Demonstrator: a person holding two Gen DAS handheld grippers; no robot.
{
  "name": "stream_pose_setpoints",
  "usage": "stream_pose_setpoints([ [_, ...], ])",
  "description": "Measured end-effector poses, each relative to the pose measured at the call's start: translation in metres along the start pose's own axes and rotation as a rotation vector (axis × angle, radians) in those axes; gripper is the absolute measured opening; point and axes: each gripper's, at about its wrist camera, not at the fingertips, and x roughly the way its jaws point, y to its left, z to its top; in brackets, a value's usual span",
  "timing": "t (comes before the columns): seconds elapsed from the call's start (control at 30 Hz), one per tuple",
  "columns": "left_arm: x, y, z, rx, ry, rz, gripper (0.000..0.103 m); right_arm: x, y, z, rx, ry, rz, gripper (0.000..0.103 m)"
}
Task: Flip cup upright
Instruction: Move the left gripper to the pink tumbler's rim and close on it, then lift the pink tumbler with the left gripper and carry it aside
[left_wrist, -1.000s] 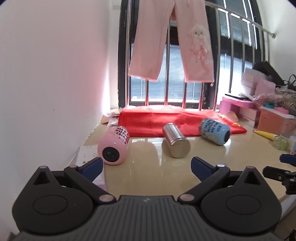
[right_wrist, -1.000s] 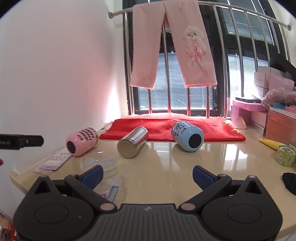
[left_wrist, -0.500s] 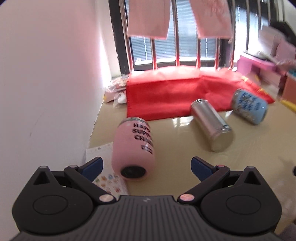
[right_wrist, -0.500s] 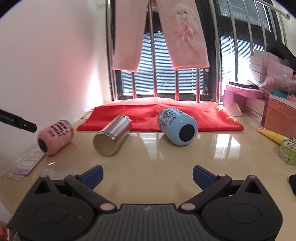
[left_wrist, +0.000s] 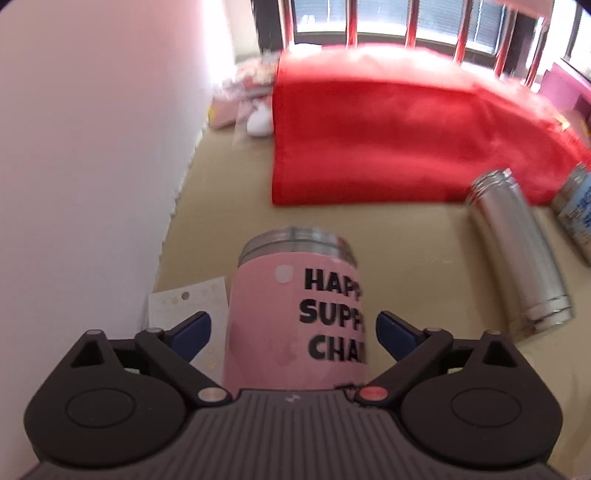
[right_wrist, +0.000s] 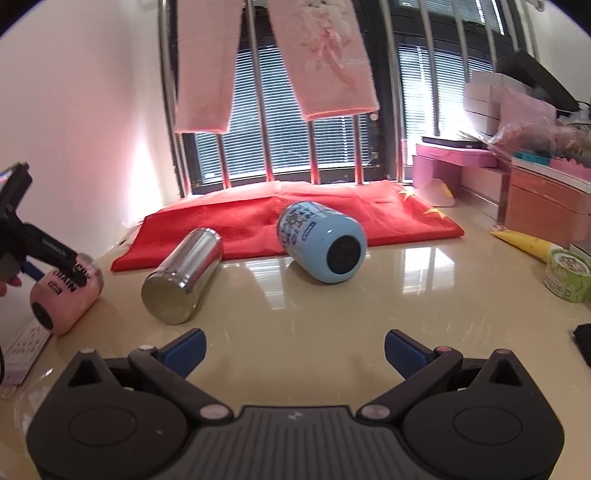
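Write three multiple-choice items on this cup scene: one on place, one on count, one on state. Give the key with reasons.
1. Where does the pink cup lie?
A. between the left gripper's open fingers
B. on the red cloth
C. inside the blue cup

2. How many cups lie on their sides on the table?
A. one
B. two
C. three

3. What is the right gripper doing?
A. shut on the steel cup
B. open, holding nothing
C. shut on the blue cup

Key: 1 A, the left wrist view shows a blue fingertip on each side of the pink cup, with gaps. 2 C, the pink cup, steel cup and blue cup all lie tipped over. 3 B, its fingers are spread over bare table.
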Motion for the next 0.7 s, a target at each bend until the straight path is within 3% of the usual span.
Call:
stream_pose_setpoints([
  [0.07, 0.014, 0.005, -0.002, -0.015, 0.072, -0.042, 0.085, -0.002, 0.001, 0.001, 0.006, -0.004, -0.002, 0.103],
  [0.27, 0.007, 0.003, -0.014, 0.014, 0.082, -0.060, 0.084, -0.013, 0.006, 0.006, 0.011, -0.035, 0.002, 0.103],
  [0.7, -0.071, -0.018, -0.053, 0.105, -0.009, -0.070, 0.084, -0.055, 0.013, 0.005, -0.015, -0.108, 0.060, 0.103],
])
